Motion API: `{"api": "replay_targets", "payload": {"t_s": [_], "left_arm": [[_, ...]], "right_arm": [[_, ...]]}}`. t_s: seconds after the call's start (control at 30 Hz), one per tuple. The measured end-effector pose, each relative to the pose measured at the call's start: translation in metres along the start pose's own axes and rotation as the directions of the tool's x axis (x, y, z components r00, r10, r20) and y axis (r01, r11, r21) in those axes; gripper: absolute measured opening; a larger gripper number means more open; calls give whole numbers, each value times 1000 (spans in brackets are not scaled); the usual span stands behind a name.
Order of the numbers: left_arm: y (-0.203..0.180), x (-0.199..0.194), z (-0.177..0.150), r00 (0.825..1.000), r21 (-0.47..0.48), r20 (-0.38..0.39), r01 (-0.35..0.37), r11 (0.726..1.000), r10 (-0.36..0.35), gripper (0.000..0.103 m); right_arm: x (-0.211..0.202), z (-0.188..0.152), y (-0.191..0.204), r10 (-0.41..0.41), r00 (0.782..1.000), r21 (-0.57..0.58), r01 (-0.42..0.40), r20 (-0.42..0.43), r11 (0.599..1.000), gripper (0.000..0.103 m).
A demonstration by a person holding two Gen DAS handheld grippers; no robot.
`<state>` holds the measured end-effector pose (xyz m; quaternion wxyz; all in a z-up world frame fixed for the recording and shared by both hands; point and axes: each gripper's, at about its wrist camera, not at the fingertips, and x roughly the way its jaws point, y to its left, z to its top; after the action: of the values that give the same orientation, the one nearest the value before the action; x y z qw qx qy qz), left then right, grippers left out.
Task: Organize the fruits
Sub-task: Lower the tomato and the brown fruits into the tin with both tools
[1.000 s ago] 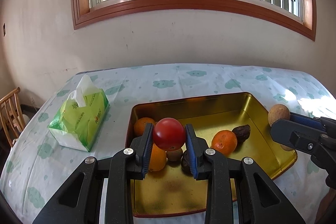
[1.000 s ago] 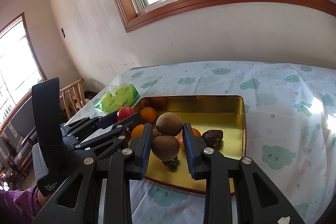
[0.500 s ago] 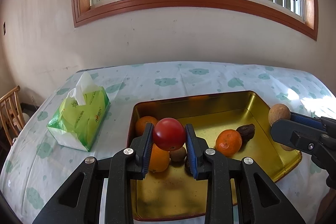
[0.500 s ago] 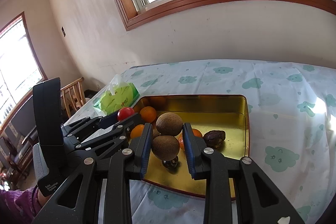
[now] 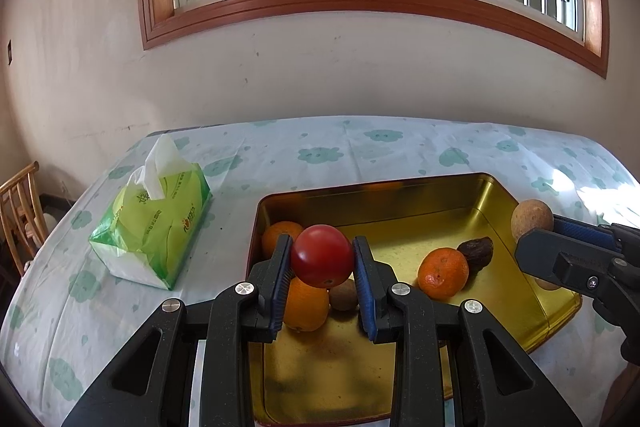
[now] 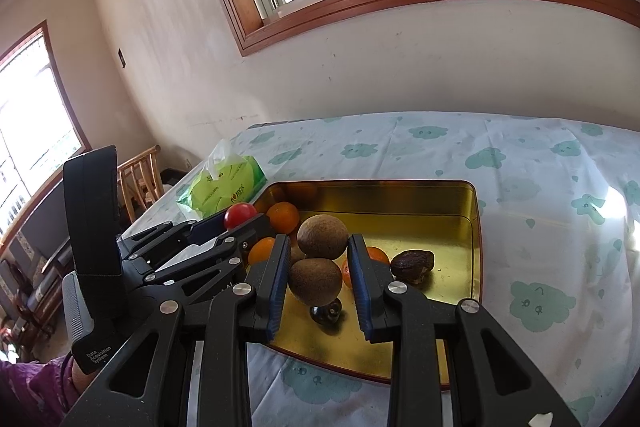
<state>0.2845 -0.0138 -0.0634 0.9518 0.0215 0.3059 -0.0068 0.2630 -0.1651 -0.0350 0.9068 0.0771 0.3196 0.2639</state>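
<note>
left gripper (image 5: 322, 261) clamped on tomato (image 5: 322, 255), over tray (image 5: 516, 291) at its 9 o'clock end | right gripper (image 6: 318, 259) pinching brown fruit (image 6: 322, 237), second brown fruit (image 6: 315, 281) between jaws lower down, grip unclear | oranges (image 5: 443, 273), date (image 5: 476, 253) in tray at 3 o'clock | risk: round fruit slips out or rolls off on release; grippers may collide

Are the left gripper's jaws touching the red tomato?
Touching. In the left wrist view, the left gripper has both blue pads pressed against the sides of the red tomato, held above the gold tray.
</note>
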Motion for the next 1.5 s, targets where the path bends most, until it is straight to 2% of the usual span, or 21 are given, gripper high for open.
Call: {"api": "replay_targets", "payload": {"t_s": [1.5], "left_arm": [[2, 11, 0, 1000, 4, -6, -8, 1000, 8, 31]], "right_arm": [[19, 0, 2, 6, 1000, 1, -6, -11, 1000, 27]]}}
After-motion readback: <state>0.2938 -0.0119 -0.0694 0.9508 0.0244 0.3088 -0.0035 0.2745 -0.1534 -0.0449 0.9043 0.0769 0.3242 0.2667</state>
